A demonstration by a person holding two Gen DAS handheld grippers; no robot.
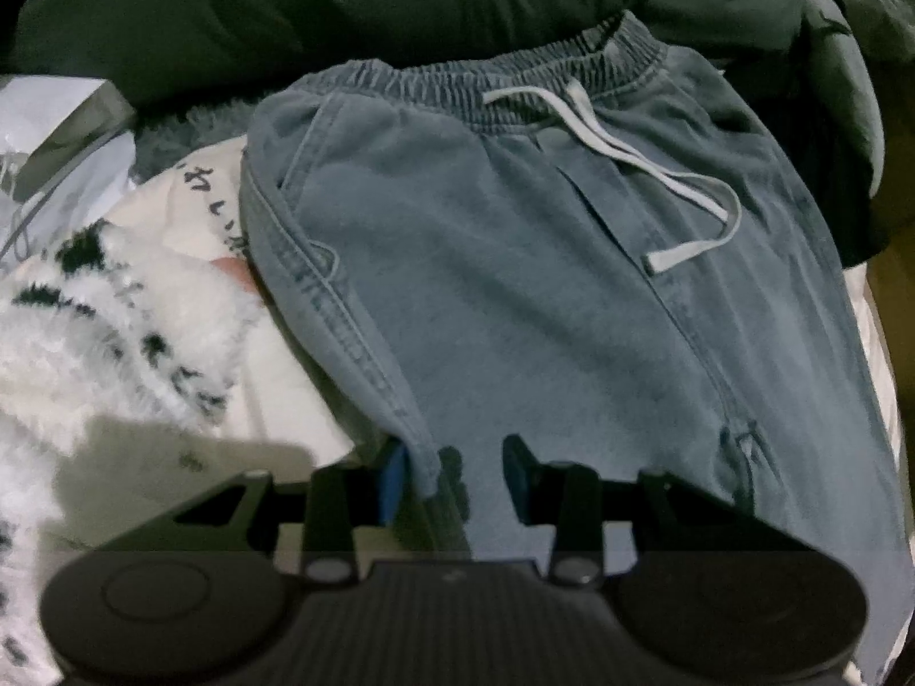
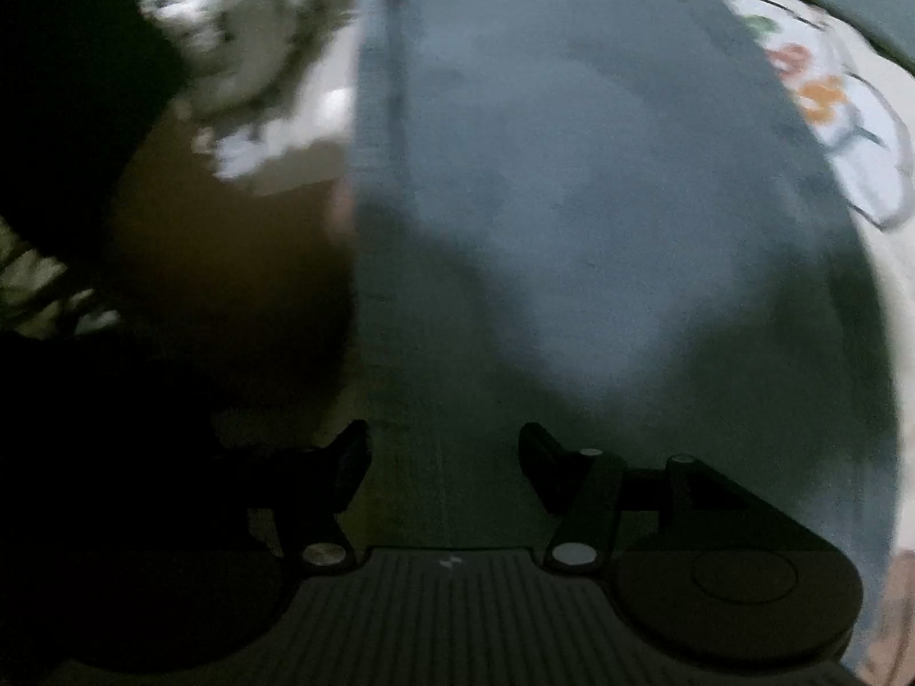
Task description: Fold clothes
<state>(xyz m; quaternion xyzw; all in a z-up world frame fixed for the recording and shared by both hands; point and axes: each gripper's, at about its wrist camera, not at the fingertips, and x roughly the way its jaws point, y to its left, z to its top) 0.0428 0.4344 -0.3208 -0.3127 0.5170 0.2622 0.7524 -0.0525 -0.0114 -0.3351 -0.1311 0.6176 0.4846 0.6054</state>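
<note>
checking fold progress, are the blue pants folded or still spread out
Partly folded at most: the blue pants lie flat with waistband and drawstring showing, one edge doubled near the left gripper. The legs are out of view.

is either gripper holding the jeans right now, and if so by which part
The left gripper has the side seam edge of the blue jeans between its fingers, though a firm pinch can't be confirmed. The right gripper is open over the denim, holding nothing.

Left gripper point(image 1: 457, 474) – black, ribbed body, silver screws (blue pad point(image 1: 393, 474))
</note>
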